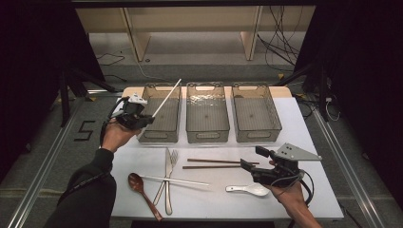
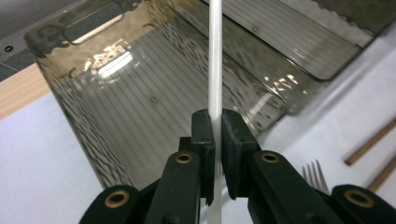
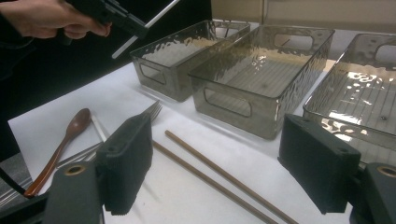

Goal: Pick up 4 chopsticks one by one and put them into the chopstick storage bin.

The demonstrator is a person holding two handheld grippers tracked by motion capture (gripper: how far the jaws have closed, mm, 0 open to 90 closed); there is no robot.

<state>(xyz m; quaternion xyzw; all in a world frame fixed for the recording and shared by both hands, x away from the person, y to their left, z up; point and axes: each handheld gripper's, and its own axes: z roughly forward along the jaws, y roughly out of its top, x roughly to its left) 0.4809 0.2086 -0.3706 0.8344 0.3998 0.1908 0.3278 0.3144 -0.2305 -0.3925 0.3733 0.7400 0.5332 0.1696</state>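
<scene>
We pinched the white chopstick tight in our left gripper just above the left bin, our right gripper spread wide, and thought we should tip it flat before letting go.

Dim dark surroundings, overhead glare on bins, soft grainy focus

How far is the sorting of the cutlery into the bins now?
All three bins look empty. The left claw holds one white chopstick over the leftmost bin. Left on the table: second white chopstick, brown chopsticks, knife, fork, two spoons.
</scene>
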